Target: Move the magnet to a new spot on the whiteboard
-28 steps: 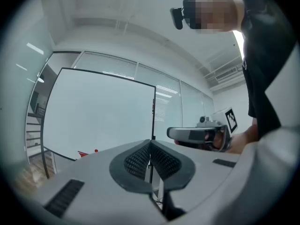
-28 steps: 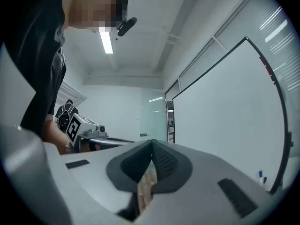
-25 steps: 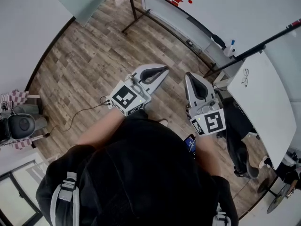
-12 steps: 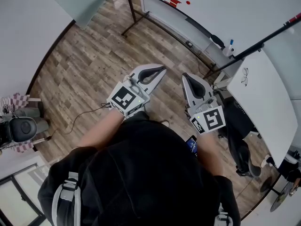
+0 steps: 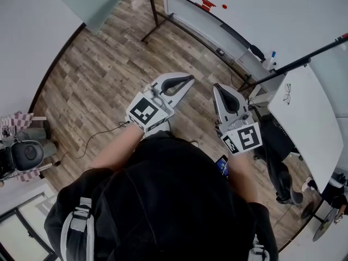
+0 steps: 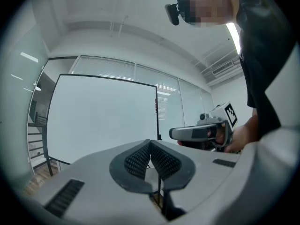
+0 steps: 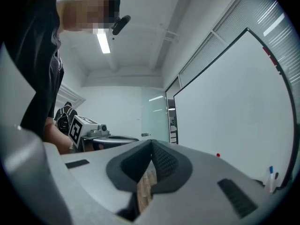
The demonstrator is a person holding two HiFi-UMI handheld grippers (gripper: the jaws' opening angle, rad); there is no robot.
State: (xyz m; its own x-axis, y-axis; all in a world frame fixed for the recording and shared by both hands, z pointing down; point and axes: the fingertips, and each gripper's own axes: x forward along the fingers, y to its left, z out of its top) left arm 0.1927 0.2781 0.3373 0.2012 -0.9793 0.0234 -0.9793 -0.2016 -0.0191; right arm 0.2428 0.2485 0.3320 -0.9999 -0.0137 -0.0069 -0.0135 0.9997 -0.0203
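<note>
1. The left gripper [image 5: 186, 81] is held level over the wood floor [image 5: 103, 64]; its jaws are pressed together, the ribbed pads meet at the tips, and nothing is between them.
2. The right gripper [image 5: 220, 87] is near it, a gap between the two, and points much the same way; its jaws are likewise closed tip to tip and pinch nothing.
3. The magnet [image 5: 224, 6], a small red dot, sits on the whiteboard [image 5: 283, 15]; it is well ahead of both grippers and touched by neither.
4. A red mark [image 5: 205, 3] is on the board just left of the magnet in the head view.
5. In the right gripper view the magnet shows low on the board, to the right of the jaws.
6. Along the board's lower edge, right of the magnet, are a dark eraser [image 5: 255, 52] and a blue-capped item [image 5: 272, 55]; what the item is I cannot tell.
7. A white table [image 5: 304, 113] stands at the right; a cable [image 5: 92, 137] trails over the floor at the left.
8. The person [image 5: 163, 200] wears a black top; one hand holds each gripper.
</note>
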